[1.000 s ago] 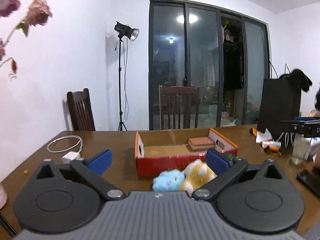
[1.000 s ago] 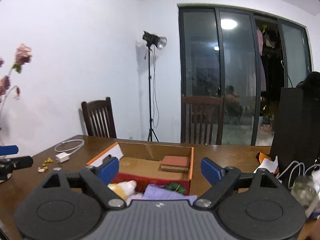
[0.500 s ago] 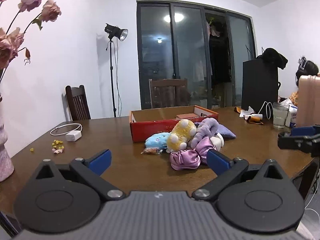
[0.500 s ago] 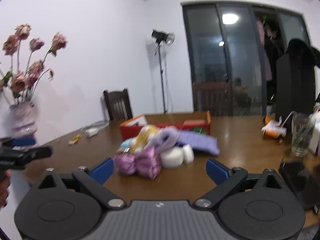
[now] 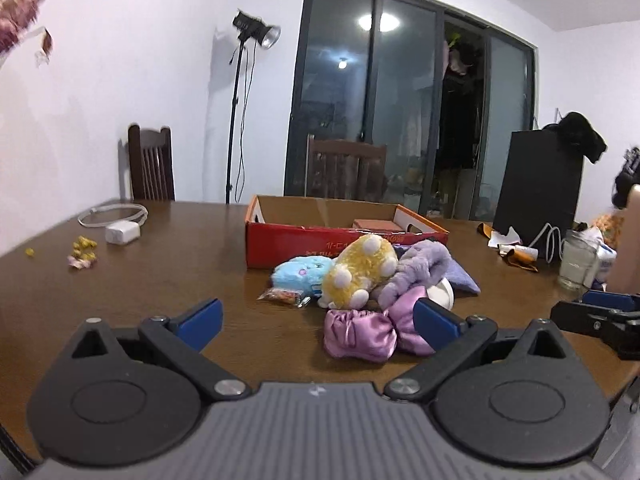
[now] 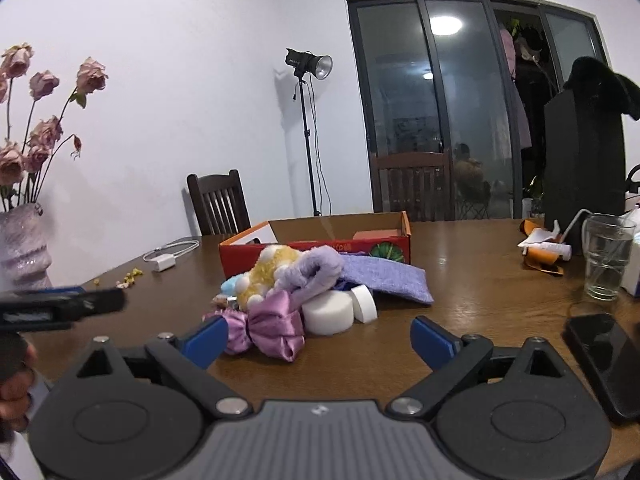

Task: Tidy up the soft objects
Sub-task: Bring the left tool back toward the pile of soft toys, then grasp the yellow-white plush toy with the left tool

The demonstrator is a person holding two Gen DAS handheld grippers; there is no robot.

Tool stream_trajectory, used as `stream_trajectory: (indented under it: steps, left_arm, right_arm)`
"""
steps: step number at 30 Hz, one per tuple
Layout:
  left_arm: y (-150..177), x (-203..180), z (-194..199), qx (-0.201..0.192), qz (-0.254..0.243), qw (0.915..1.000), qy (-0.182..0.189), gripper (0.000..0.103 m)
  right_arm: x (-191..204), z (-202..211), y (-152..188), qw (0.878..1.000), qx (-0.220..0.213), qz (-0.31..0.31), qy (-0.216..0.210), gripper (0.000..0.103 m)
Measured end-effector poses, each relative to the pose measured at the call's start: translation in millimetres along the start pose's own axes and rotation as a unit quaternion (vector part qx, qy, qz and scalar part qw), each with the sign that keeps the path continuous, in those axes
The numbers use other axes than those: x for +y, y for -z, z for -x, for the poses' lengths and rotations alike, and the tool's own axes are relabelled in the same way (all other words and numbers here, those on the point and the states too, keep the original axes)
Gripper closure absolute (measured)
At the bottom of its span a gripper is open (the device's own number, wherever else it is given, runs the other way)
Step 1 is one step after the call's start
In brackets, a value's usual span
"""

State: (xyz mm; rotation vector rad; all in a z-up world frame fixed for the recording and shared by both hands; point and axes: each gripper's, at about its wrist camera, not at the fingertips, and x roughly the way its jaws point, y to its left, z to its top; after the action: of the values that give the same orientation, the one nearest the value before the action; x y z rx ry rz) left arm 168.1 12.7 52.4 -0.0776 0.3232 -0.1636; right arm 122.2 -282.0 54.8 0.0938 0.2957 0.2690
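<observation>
A pile of soft things lies in front of a red cardboard box: a blue plush, a yellow plush, a fuzzy purple band, a pink satin scrunchie, a purple cloth and white sponge rounds. My left gripper is open and empty, just short of the scrunchie. My right gripper is open and empty, before the pile.
A brown block lies in the box. A white charger with cable, small crumbs, a glass, a phone, a vase of dried roses and wrappers sit on the wooden table.
Both grippers pulled back from the box to the near side of the table, so the whole pile came into view. The left one has since moved a little closer to it.
</observation>
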Motion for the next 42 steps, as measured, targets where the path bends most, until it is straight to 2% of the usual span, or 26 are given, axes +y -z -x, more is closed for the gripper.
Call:
stream_trajectory:
  steps: [5,7,8,9,10,11,15,16,19,21,25,28,31,36,42]
  left_arm:
    - [-15.2,5.2,-63.8,0.03,0.042,0.9978,0.041,0.001]
    - [-18.1,11.3,-97.1,0.06,0.054,0.9939,0.074,0.009]
    - [-18.5,14.8,-110.7,0.072,0.064,0.9918,0.084,0.011]
    - [-18.5,18.8,-124.2,0.084,0.075,0.9896,0.089,0.017]
    - [-18.4,24.1,-140.4,0.102,0.088,0.986,0.098,0.024]
    - [-18.5,27.9,-152.7,0.118,0.101,0.9826,0.103,0.026]
    - [-14.7,51.0,-188.9,0.158,0.171,0.9624,0.14,0.028]
    - [-11.8,55.4,-195.4,0.167,0.189,0.9549,0.157,0.031]
    - [-3.9,64.1,-203.6,0.177,0.227,0.9378,0.194,0.046]
    - [-2.5,66.7,-202.5,0.174,0.238,0.9355,0.195,0.047]
    - [-18.0,64.8,-179.6,0.148,0.225,0.9399,0.21,0.047]
    - [-36.7,55.6,-142.0,0.107,0.195,0.9496,0.221,0.047]
    - [-42.0,45.5,-100.0,0.07,0.157,0.9583,0.228,0.046]
    - [-26.6,33.3,-43.7,0.057,0.144,0.9557,0.25,0.047]
    - [17.6,18.4,-3.6,0.081,0.122,0.9578,0.247,0.047]
  right_arm:
    - [9.9,-48.1,-32.9,0.999,-0.004,0.009,-0.042,0.012]
    - [12.9,-77.8,-47.2,0.998,0.002,0.011,-0.057,0.015]
    - [13.8,-96.0,-54.7,0.998,0.009,0.009,-0.058,0.015]
    - [14.2,-112.8,-61.2,0.998,0.014,0.005,-0.056,0.015]
    - [13.6,-130.8,-67.2,0.998,0.023,-0.002,-0.054,0.015]
    - [12.4,-150.3,-73.2,0.998,0.037,-0.011,-0.053,0.015]
    - [9.0,-211.4,-86.8,0.993,0.078,-0.05,-0.071,0.017]
    - [10.6,-222.3,-86.8,0.992,0.087,-0.049,-0.071,0.02]
    - [17.0,-248.5,-81.9,0.989,0.121,-0.045,-0.073,0.038]
    - [20.2,-255.9,-75.1,0.987,0.135,-0.037,-0.079,0.053]
    - [26.4,-235.5,-75.1,0.992,0.097,-0.021,-0.084,0.055]
    - [30.7,-201.0,-89.4,0.995,0.051,-0.017,-0.089,0.055]
    - [33.1,-157.7,-99.8,0.994,0.015,-0.012,-0.108,0.055]
    - [21.7,-94.4,-82.8,0.989,0.008,-0.056,-0.134,0.055]
    - [7.5,-46.9,-24.9,0.982,0.037,-0.109,-0.151,0.055]
